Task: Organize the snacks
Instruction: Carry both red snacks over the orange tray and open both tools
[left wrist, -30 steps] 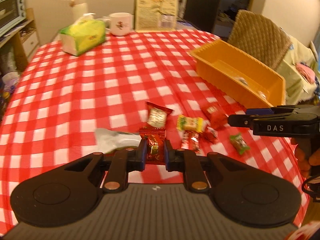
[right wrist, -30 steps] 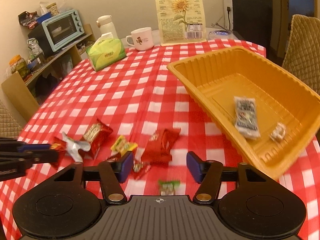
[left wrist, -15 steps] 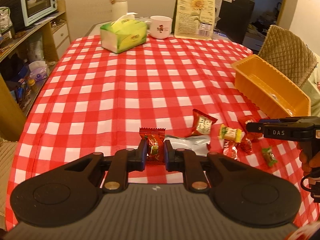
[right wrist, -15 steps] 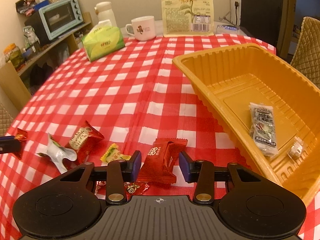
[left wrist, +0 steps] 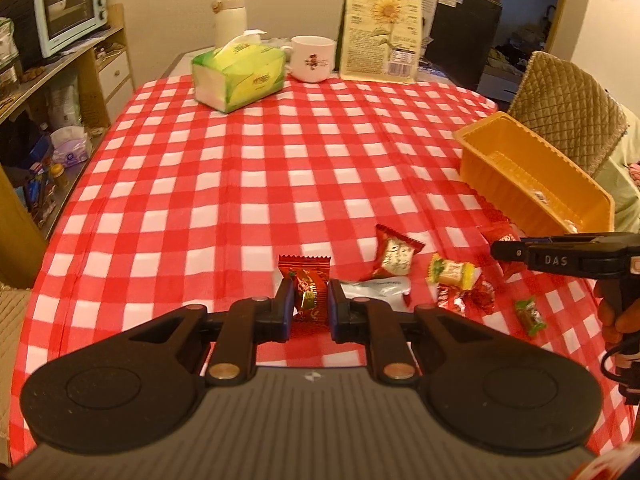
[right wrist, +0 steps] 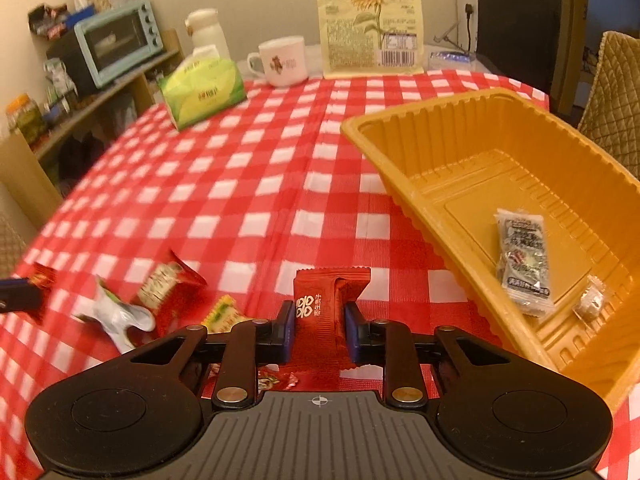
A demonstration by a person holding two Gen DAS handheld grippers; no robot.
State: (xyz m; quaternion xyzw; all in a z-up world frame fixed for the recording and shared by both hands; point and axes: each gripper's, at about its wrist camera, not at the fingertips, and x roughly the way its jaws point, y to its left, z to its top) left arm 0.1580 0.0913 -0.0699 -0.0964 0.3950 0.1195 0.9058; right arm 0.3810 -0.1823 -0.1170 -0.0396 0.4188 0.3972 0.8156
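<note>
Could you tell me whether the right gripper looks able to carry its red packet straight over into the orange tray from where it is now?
Probably yes. The right gripper is closing on the red packet, and the orange tray sits open-topped just beside it, with nothing between them. It would need to lift over the near wall.

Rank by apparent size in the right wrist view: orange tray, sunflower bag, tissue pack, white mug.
1. orange tray, though it sits nearest the camera
2. sunflower bag
3. tissue pack
4. white mug

Pack and mug look close, so their order is unsure.
</note>
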